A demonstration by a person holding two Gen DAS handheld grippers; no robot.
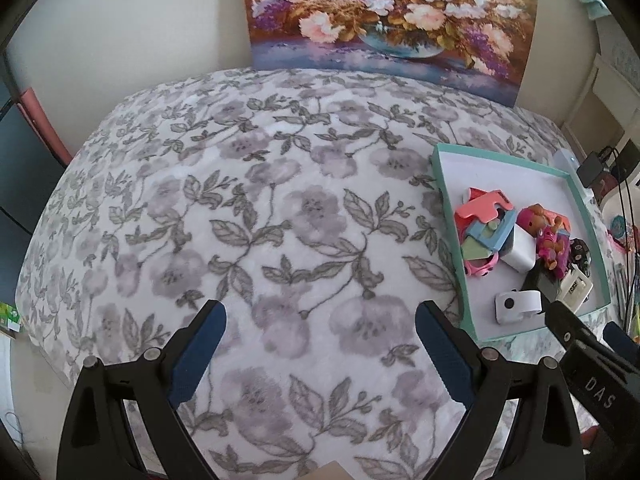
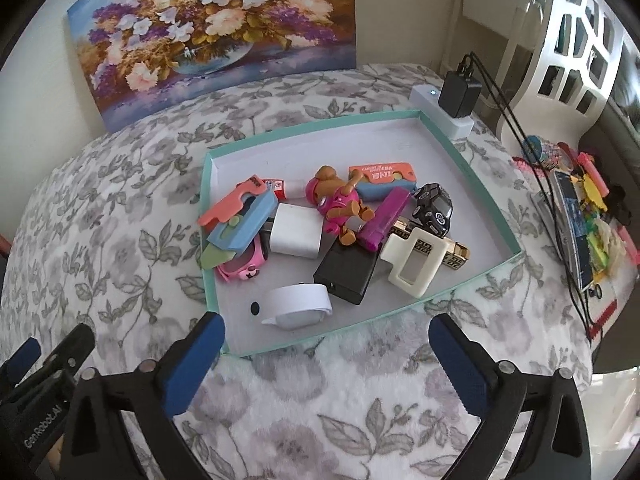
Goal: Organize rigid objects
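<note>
A teal-rimmed shallow box (image 2: 208,240) lies on the floral blanket, also in the left wrist view (image 1: 446,204). It holds several small rigid objects: a white cube charger (image 2: 298,234), a black box (image 2: 348,272), a pink-and-brown toy figure (image 2: 338,204), a black toy car (image 2: 434,208), a cream clip (image 2: 414,264), a white round device (image 2: 296,306). My right gripper (image 2: 326,332) is open and empty just before the box's near rim. My left gripper (image 1: 320,320) is open and empty over bare blanket, left of the box.
A flower painting (image 2: 216,28) leans on the wall behind. A white power strip with a black adapter (image 2: 458,94) sits past the box. Cables and colourful clutter (image 2: 588,216) lie at the right edge. A white chair (image 2: 576,48) stands at the far right.
</note>
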